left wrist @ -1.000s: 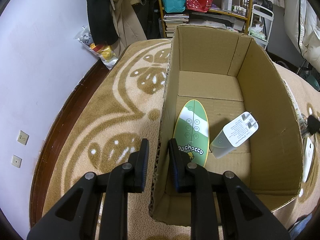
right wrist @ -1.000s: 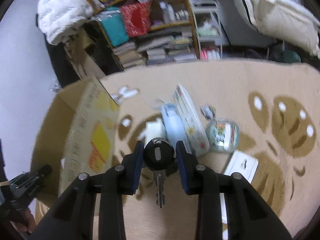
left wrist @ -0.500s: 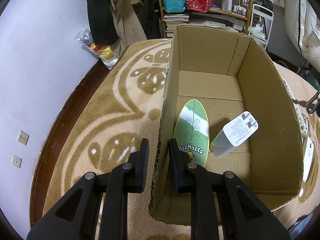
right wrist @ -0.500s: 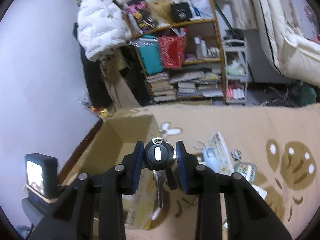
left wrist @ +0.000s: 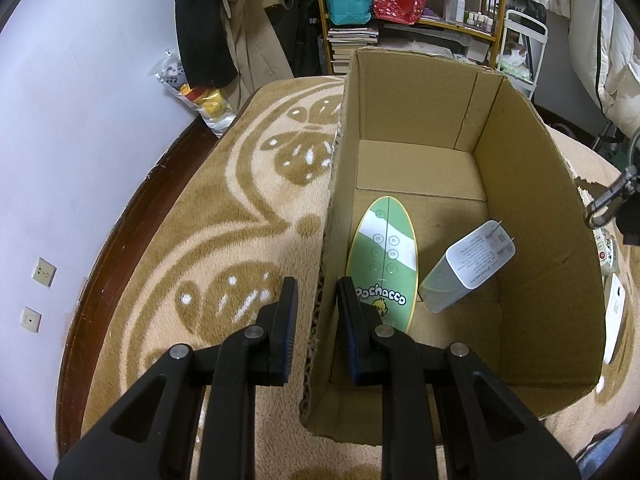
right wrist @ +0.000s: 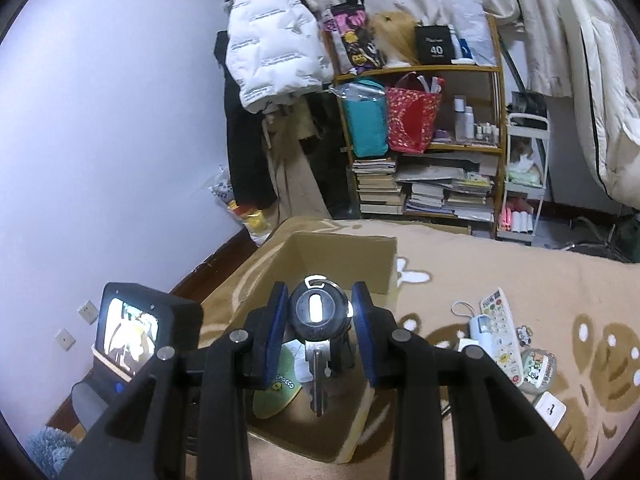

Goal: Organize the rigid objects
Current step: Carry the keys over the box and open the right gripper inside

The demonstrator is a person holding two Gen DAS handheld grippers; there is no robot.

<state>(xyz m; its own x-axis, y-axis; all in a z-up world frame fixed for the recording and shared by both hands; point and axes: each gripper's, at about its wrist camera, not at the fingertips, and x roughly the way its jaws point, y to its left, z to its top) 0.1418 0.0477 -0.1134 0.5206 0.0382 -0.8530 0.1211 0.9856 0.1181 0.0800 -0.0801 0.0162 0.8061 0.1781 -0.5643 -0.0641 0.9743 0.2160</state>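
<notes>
An open cardboard box stands on the patterned rug. Inside lie a green oval Pochacco board and a white charger. My left gripper is shut on the box's left wall, one finger on each side of it. My right gripper is shut on the round black head of a key, whose blade hangs down over the box. The board shows below the key. The key's metal clip appears at the right edge of the left wrist view.
On the rug right of the box lie a printed remote, a small blue-white device, a round tin and a white card. A crowded bookshelf stands behind. A wall and a dark wooden floor strip border the rug on the left.
My right gripper has carried the key up from the items on the rug and leftward over the box. The left gripper has kept its hold on the box wall.
</notes>
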